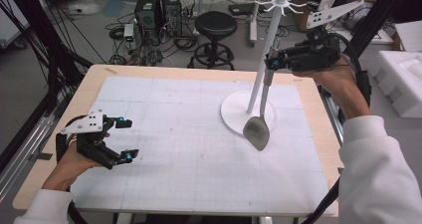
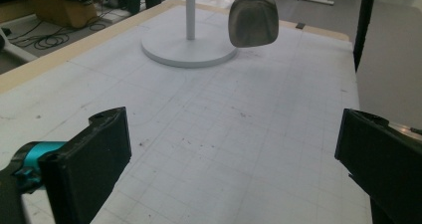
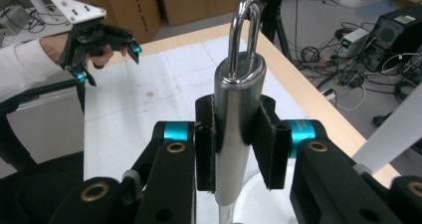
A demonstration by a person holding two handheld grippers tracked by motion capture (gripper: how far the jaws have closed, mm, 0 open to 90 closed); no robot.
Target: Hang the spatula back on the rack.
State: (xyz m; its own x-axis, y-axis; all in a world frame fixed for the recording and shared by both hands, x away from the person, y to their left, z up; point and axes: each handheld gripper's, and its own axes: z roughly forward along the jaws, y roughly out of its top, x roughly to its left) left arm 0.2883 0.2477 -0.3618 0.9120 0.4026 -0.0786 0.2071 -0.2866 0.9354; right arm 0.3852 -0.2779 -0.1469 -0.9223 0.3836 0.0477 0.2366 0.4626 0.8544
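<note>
Hanging head-down from the right gripper (image 1: 272, 60), spatula (image 1: 257, 130) clamped by its handle between closed pads (image 3: 266, 147), loop just above them, blade below over the stand (image 1: 234, 115) base. Could swing, clip the pole, miss a hook. Forearm raised, gripper level. Left gripper (image 1: 125, 140) low, jaws wide, empty.

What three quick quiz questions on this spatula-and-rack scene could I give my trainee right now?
1. True or false: the right gripper is shut on the spatula by its handle.
2. How do the left gripper's jaws stand: A open with nothing between them, B shut on the rack?
3. Is the spatula's blade lying on the white rack's round base, or hanging above the table?

Key: 1 true; 2 A; 3 hanging above the table, beside the base.
</note>
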